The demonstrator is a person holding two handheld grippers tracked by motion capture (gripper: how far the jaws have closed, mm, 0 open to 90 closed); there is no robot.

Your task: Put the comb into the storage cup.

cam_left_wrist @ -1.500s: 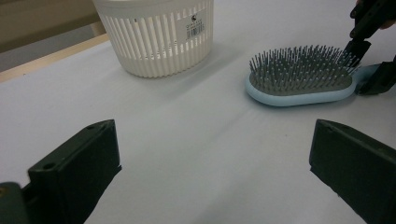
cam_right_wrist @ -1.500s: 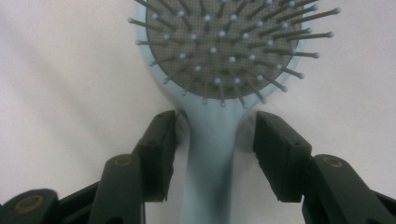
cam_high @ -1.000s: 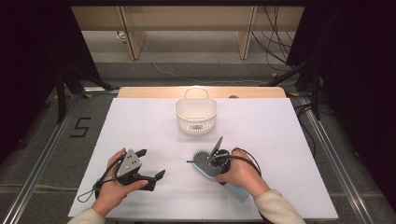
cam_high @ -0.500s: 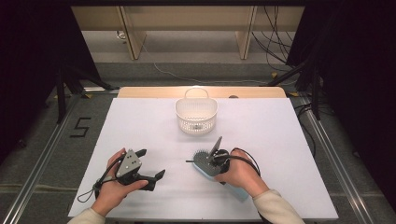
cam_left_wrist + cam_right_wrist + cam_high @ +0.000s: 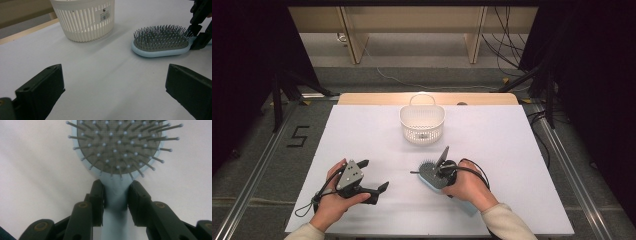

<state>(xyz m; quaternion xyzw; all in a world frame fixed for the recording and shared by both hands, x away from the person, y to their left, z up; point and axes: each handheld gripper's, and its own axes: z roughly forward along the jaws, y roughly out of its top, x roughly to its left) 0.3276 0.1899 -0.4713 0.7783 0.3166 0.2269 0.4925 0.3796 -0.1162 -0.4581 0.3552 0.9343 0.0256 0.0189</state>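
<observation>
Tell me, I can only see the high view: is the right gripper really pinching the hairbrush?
Observer: Yes. In the right gripper view the right gripper, whose jaws have just been closing, presses its pads on both sides of the hairbrush at its blue neck, right below the bristles.
Operator: Does the basket have anything on it?
Observer: The left gripper view shows a small printed label on its slotted wall.
Operator: What's the left gripper holding?
Observer: Nothing; its jaws stand wide apart over bare table.
</observation>
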